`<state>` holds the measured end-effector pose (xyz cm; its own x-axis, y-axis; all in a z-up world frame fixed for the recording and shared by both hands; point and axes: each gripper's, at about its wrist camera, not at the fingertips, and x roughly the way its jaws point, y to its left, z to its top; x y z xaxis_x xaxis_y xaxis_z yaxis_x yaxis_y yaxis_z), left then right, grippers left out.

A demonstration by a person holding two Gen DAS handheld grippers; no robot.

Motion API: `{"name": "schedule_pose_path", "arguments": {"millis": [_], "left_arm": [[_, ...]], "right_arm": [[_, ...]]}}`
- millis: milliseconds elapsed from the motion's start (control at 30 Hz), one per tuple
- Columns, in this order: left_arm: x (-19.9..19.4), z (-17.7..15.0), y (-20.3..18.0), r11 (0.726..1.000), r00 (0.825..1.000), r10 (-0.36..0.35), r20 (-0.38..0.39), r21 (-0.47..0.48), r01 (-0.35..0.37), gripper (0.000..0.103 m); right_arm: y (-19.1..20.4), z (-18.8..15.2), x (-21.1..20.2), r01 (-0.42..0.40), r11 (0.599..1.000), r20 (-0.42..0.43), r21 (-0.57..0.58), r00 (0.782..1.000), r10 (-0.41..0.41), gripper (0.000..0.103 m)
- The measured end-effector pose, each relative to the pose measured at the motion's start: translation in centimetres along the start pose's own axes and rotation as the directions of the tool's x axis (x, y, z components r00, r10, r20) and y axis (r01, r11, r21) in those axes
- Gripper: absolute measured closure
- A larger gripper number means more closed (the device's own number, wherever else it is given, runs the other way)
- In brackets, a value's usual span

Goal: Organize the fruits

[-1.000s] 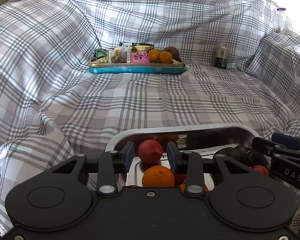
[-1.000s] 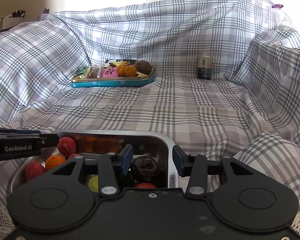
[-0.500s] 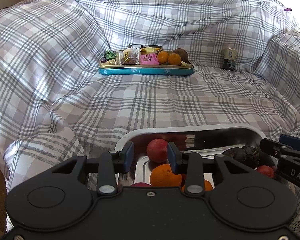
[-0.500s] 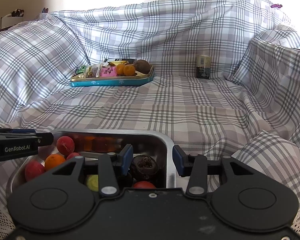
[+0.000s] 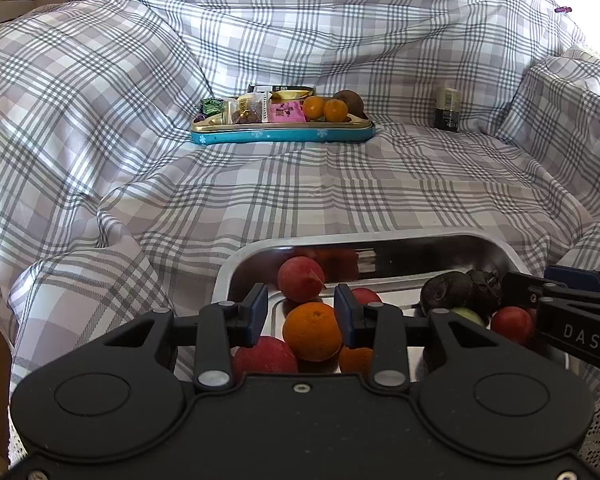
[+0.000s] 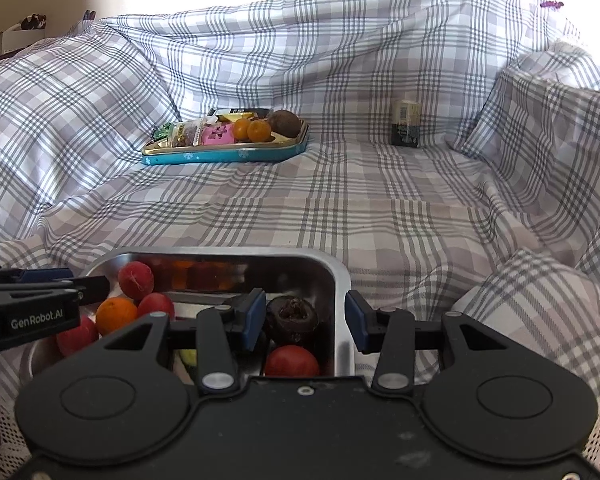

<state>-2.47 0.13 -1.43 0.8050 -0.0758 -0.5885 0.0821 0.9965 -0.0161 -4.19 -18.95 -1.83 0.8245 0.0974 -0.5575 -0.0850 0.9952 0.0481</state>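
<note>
— Plaid sheet, grey and white, drapes the whole sofa, back and arms; bright window light washes out the wall above. What lies on the seat?

— Far back, a blue tin tray holding wrapped snacks, two small oranges and a brown fruit. Well to its right a small dark jar stands upright; its label is too small to read.

— And up close?

— A steel pan at the seat's front edge, holding red fruits, an orange and a dark wrinkled fruit. Both gripper bodies hide its near part.

— State of the tools?

— Left gripper: jaws parted, flanking the orange; contact cannot be judged. Right gripper: jaws wide apart, holding nothing, straddling the pan's right wall over the dark fruit.
</note>
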Motion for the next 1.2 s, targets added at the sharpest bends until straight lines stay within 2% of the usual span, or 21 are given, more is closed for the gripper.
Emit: {"name": "schedule_pose_path", "arguments": {"millis": [567, 1200], "left_arm": [[-0.1, -0.5, -1.0, 0.999, 1.000, 0.004, -0.004, 0.043, -0.004, 0.058], [-0.1, -0.5, -0.9, 0.999, 1.000, 0.003, -0.004, 0.039, -0.003, 0.058]], "right_arm": [[-0.2, -0.4, -0.1, 0.000, 0.999, -0.019, 0.042, 1.000, 0.001, 0.057], [0.1, -0.5, -0.1, 0.004, 0.999, -0.016, 0.047, 1.000, -0.003, 0.057]]}}
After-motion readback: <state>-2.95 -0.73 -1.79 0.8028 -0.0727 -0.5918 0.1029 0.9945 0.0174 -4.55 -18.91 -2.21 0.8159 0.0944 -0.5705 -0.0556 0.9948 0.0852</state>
